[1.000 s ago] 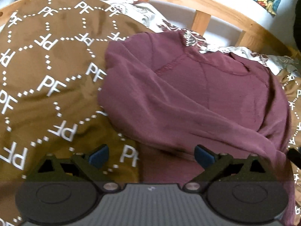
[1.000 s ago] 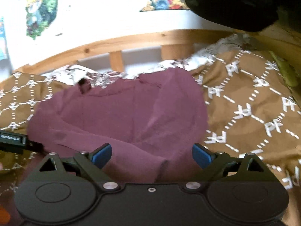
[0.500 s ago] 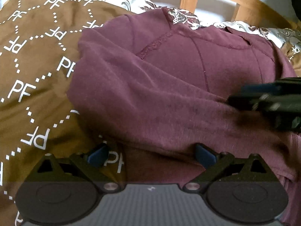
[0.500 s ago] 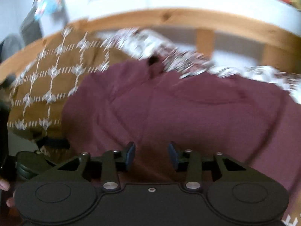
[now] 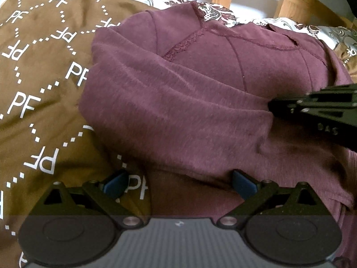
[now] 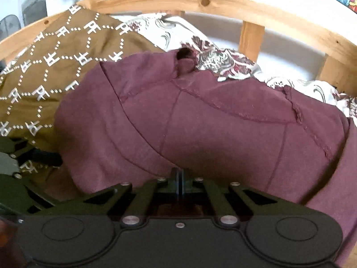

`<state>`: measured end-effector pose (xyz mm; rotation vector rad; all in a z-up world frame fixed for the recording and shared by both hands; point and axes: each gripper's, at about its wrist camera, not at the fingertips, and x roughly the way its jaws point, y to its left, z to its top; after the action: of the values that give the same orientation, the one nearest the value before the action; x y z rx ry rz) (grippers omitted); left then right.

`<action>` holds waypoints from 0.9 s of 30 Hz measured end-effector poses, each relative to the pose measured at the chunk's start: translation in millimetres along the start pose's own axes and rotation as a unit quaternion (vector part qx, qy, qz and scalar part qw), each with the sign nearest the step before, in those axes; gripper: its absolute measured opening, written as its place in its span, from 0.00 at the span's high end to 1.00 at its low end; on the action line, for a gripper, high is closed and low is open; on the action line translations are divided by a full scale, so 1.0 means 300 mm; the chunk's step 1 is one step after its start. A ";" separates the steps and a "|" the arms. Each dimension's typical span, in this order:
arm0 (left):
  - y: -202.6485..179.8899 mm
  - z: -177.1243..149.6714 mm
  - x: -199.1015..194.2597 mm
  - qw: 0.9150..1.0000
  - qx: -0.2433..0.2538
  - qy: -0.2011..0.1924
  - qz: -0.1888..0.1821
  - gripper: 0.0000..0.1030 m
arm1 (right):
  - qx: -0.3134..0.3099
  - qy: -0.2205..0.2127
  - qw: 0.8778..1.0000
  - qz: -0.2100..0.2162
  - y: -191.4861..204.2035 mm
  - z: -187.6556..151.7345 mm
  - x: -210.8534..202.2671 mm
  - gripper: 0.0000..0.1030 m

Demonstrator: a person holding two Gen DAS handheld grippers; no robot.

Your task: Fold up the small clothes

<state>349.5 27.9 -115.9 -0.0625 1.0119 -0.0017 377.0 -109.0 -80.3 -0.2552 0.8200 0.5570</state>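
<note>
Right gripper (image 6: 179,179) pinched the top (image 5: 200,102).
Its jaws went from wide apart to clamped on fabric; left gripper (image 5: 178,184) stayed apart. Fold could start.

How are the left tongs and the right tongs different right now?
The left tongs stand wide open; the right tongs are shut. The left blue pads straddle the near edge of the maroon knit garment without pressing; the right pads look pinched on its edge. Both are black and point down at it.
</note>
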 end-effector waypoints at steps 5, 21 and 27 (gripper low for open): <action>0.015 -0.010 -0.027 1.000 -0.004 -0.003 -0.010 0.03 | 0.064 -0.018 0.997 0.024 -0.054 -0.026 -0.011 0.86; 0.053 -0.148 -0.416 0.995 0.024 -0.071 -0.061 0.01 | -0.064 -0.017 0.998 -0.011 0.097 -0.367 -0.595 0.03; -0.035 -0.304 -0.587 0.979 0.155 -0.126 -0.044 0.01 | -0.139 0.025 0.989 0.035 0.243 -0.485 -0.696 0.01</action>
<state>179.0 18.2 -14.4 0.1737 0.7445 -0.2277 131.1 -187.1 -20.5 -0.4996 0.8010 0.7355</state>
